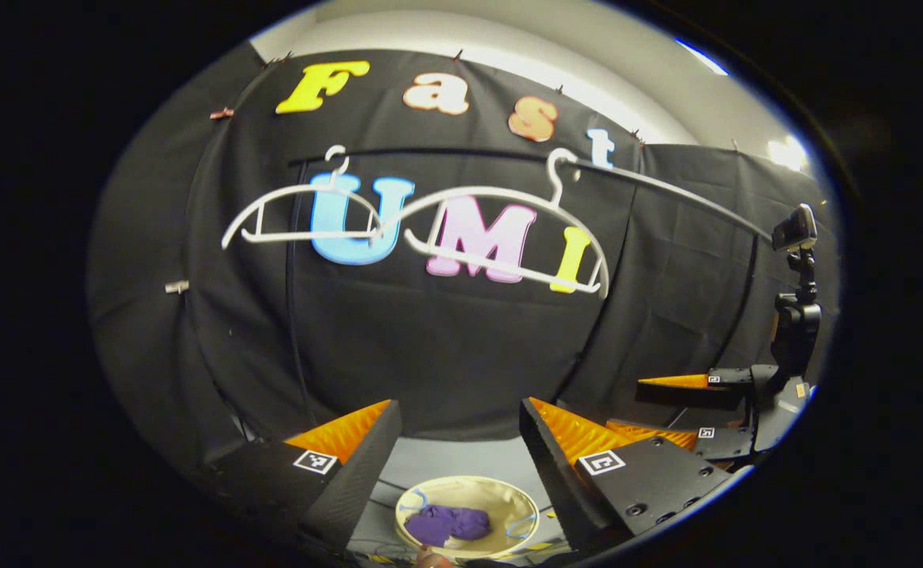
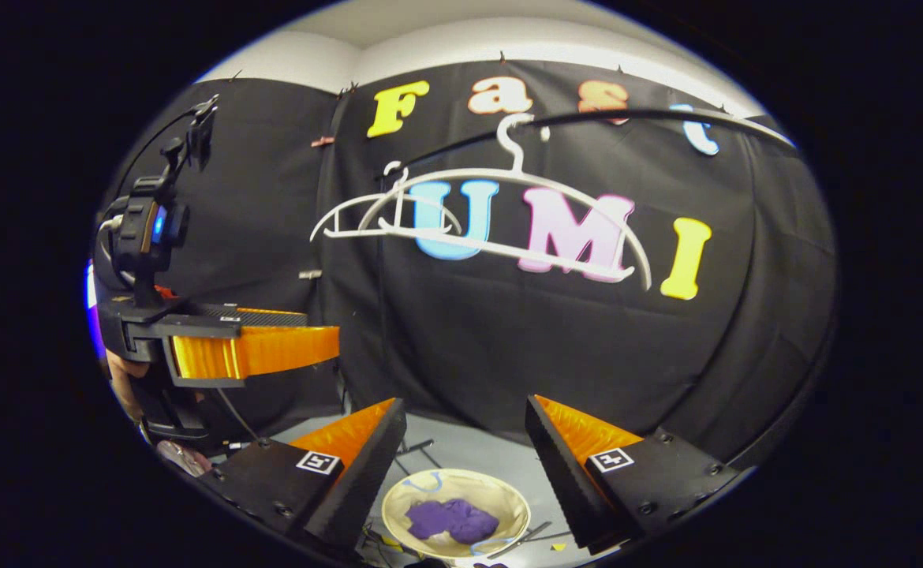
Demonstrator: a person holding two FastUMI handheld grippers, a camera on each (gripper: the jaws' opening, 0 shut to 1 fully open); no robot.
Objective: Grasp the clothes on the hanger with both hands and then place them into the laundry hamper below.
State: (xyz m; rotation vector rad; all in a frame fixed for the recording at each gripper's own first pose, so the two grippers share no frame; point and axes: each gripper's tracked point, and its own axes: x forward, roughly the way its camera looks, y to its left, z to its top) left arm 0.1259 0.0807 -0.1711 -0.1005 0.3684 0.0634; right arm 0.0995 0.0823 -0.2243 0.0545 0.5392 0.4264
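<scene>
Both my claws hang released: left claw [image 1: 457, 418], right claw [image 2: 465, 418]. The purple clothes [image 2: 452, 519] lie in the laundry hamper [image 2: 509, 493] below, off the bare white hangers [image 1: 501, 229], so I judge nothing is left to grip.

L claw [image 1: 459, 422] was open in the left gripper view, fingers spread wide apart w/ nothing btwn them, pointing fwd and level. R claw [image 2: 465, 422] sat the same way in the right gripper view: fingers parted, nothing held. In the left gripper view the R claw [image 1: 678, 406] also showed at the far right edge, seen side-on, its two fingers apart one above the other. In the right gripper view the L claw [image 2: 252, 335] showed at the left, side-on, fingers pointing twd centre; gap btwn them couldn't be judged from that angle. A hand [image 2: 124, 386] gripped it from below.
</scene>
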